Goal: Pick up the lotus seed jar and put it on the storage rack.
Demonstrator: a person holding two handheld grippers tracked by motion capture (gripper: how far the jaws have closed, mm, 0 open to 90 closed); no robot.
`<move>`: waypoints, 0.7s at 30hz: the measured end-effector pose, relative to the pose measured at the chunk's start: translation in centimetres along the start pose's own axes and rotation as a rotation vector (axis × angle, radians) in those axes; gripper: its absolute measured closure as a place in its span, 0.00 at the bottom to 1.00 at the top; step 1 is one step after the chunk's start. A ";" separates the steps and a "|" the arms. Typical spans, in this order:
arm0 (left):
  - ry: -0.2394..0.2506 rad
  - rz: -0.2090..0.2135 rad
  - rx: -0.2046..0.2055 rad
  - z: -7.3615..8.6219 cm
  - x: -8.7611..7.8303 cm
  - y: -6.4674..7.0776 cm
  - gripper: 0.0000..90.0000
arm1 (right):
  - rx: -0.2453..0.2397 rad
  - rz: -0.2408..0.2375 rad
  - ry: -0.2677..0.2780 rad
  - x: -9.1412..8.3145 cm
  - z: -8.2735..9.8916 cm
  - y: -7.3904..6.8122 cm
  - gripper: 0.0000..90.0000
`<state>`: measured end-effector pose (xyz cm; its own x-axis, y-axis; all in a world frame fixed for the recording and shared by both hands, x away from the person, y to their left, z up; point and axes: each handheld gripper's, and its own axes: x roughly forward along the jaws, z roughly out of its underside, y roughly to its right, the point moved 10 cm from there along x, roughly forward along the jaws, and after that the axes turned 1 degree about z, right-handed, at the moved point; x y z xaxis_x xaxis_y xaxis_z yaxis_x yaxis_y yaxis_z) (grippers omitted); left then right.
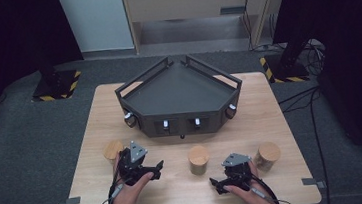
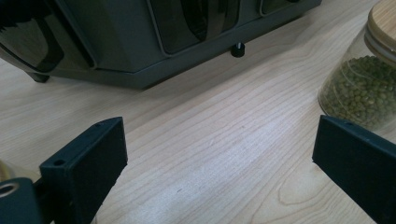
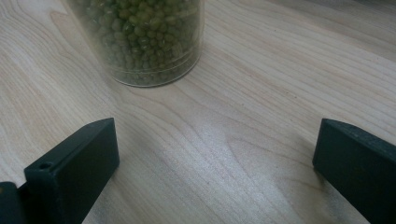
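Both tools are resting low on the worktop (image 1: pixel 177 192), jaws spread wide and gripping nothing. The left tool (image 1: pixel 156 168) and right tool (image 1: pixel 216 185) are flanking the middle jar (image 1: pixel 198 159) (green beans, wooden lid), which is standing upright just before the dark tray (image 1: pixel 178 89).

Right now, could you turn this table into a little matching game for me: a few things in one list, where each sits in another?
Things:
1. dark tray
2. middle jar
3. left jar
4. right jar

Places:
a. beside the right gripper
b. between the two grippers
c. at the far side of the table
d. behind the left gripper

Pairs: 1-c, 2-b, 3-d, 4-a
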<state>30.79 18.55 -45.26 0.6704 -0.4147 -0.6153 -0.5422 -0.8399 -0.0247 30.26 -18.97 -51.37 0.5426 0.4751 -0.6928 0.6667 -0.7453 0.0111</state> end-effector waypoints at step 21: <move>0.035 -0.028 -0.008 -1.3 -1.3 -2.0 0.02 | 0.001 -0.001 -0.001 0.0 0.0 0.0 0.01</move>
<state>31.69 20.33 -43.38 0.7029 -0.4028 -0.5862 -0.5190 -0.8541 -0.0354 30.21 -19.00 -51.36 0.5419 0.4753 -0.6931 0.6663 -0.7456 0.0097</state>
